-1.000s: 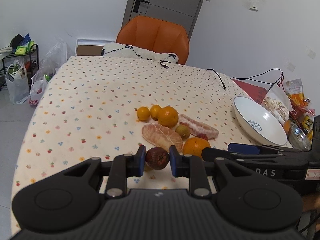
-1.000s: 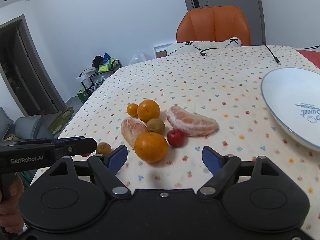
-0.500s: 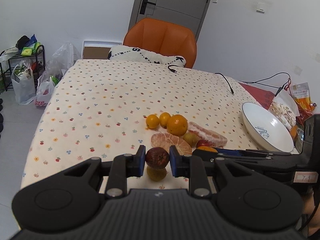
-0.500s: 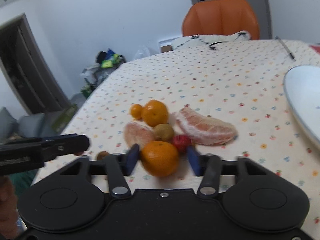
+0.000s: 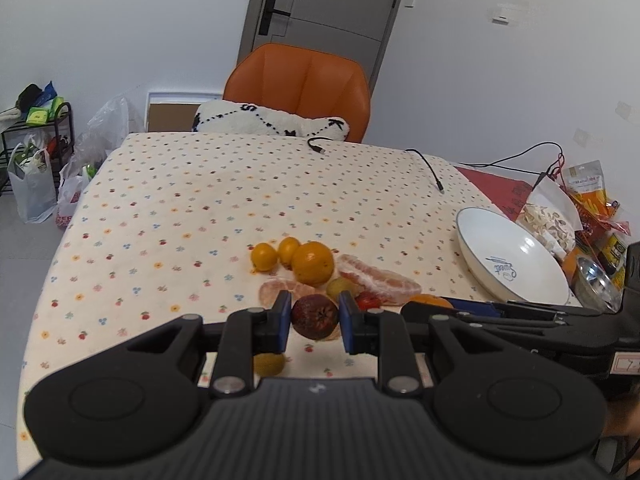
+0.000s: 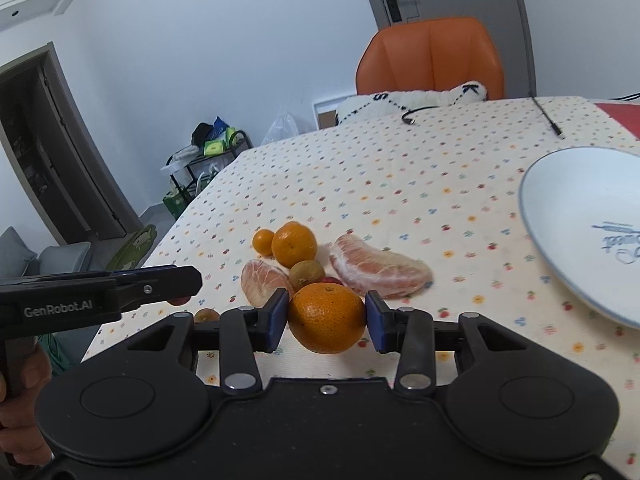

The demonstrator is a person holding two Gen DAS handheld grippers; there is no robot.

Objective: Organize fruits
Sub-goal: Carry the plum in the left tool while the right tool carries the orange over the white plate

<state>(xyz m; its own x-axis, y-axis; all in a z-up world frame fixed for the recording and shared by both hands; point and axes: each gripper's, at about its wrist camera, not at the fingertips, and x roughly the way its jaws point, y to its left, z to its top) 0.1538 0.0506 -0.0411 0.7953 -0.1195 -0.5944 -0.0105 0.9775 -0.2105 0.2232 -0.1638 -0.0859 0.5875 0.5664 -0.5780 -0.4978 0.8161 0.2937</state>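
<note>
My left gripper (image 5: 314, 322) is shut on a dark red-brown fruit (image 5: 315, 317) and holds it above the table. My right gripper (image 6: 326, 320) is shut on a large orange (image 6: 326, 317), lifted just off the cloth. On the table lie another orange (image 5: 312, 262), two small tangerines (image 5: 264, 257), two peeled pomelo segments (image 6: 378, 266), a kiwi (image 6: 307, 274), a small red fruit (image 6: 331, 279) and a small brown-green fruit (image 5: 269, 363). The white plate (image 6: 568, 200) stands empty at the right.
The table has a spotted cloth (image 5: 200, 200). Snack bags and a metal bowl (image 5: 592, 216) sit beyond the plate. Two cables (image 5: 428, 166) lie at the far side. An orange chair (image 5: 298, 80) with a cushion stands behind the table.
My right gripper moved forward and closed on the large orange, then lifted it. My left gripper rose with the dark fruit, uncovering a small fruit beneath it.
</note>
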